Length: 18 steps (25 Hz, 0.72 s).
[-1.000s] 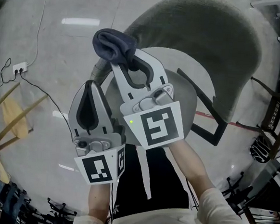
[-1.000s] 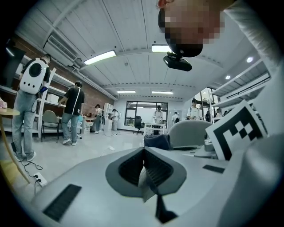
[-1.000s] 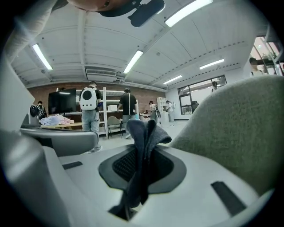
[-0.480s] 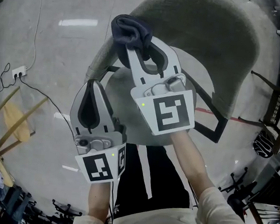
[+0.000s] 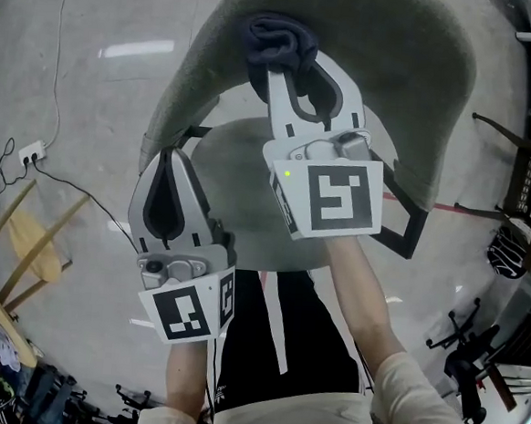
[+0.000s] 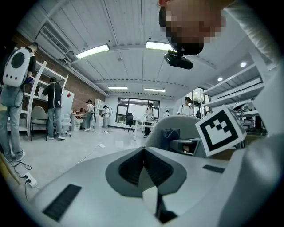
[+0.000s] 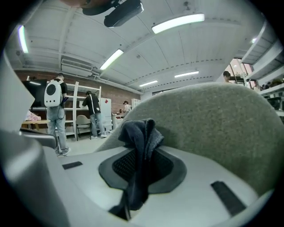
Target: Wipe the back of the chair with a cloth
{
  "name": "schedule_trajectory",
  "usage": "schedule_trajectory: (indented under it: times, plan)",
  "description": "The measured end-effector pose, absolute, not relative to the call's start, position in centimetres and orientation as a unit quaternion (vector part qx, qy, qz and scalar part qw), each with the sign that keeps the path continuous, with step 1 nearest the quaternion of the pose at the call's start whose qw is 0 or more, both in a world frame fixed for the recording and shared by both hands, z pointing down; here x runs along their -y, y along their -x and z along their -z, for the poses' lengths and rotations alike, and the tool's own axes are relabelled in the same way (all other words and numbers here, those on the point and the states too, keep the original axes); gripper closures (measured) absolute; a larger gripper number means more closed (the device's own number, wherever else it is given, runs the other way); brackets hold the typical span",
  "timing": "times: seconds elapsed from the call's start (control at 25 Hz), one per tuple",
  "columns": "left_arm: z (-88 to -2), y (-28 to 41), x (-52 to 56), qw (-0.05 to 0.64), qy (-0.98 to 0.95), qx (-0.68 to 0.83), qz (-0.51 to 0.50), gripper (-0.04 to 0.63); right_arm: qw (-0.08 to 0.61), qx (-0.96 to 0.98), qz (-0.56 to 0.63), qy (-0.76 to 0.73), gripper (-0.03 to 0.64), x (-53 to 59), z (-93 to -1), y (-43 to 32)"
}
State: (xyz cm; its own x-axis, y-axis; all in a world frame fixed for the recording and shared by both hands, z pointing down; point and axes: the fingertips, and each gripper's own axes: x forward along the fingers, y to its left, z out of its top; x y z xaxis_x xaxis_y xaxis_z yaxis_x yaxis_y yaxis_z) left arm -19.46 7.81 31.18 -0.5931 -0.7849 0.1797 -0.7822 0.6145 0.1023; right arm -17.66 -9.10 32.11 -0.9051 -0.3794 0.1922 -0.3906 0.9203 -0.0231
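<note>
Right gripper [image 5: 284, 69]: jaws clamped on a dark blue cloth [image 5: 279, 36], which bunches up past the tips and trails down between the pads in my right gripper view. The cloth sits at the upper inner face of the grey chair [image 5: 400, 71] back, near its top edge. I can't tell whether it touches the fabric or sits just off it. Left gripper [image 5: 170, 158]: jaws closed together with nothing between them, held low and to the left, beside the chair's left edge and apart from the back. My left gripper view shows its pads meeting in a line, with the chair back and the other gripper's marker cube [image 6: 220, 130] beyond them. Seat [image 5: 237, 172]: pale and round, below the back and partly covered by both grippers. Floor [image 5: 91, 101]: glossy grey, carrying a white power strip [image 5: 32, 153] with a cable at the left. Background, right gripper view: a person with a white backpack [image 7: 55, 95] standing by shelving [image 7: 73, 111].
</note>
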Motion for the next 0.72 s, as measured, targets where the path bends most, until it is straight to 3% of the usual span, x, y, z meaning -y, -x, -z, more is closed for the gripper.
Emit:
schedule_trajectory:
  times: [0.72]
  plan:
    - [-32.2, 12.9, 1.2, 0.111, -0.549, 0.828, 0.001, 0.580, 0.092, 0.906, 0.001, -0.414, 0.557, 18.2, -30.8, 3.6]
